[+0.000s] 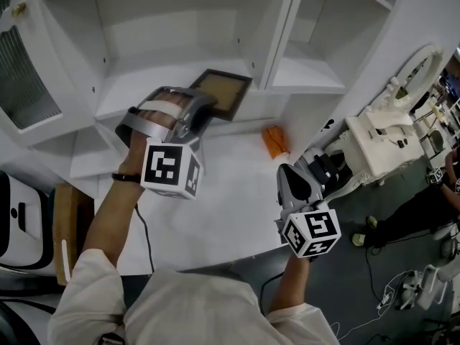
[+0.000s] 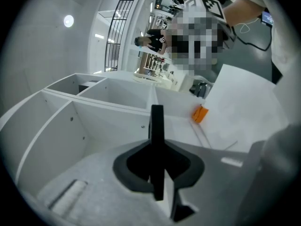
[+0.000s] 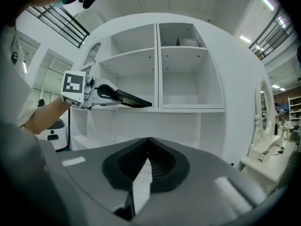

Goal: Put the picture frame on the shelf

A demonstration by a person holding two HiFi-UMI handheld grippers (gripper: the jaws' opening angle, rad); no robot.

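The left gripper (image 1: 207, 105) is clamped on one edge of the picture frame (image 1: 224, 92), held flat at the shelf (image 1: 136, 88) front, where so thin a hold may let it droop and snag, while the right gripper (image 3: 148, 142) is closed and empty

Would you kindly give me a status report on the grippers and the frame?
Left gripper shut on picture frame, at shelf front, not yet down. Right gripper shut, empty. Orange object on counter, off to one side.
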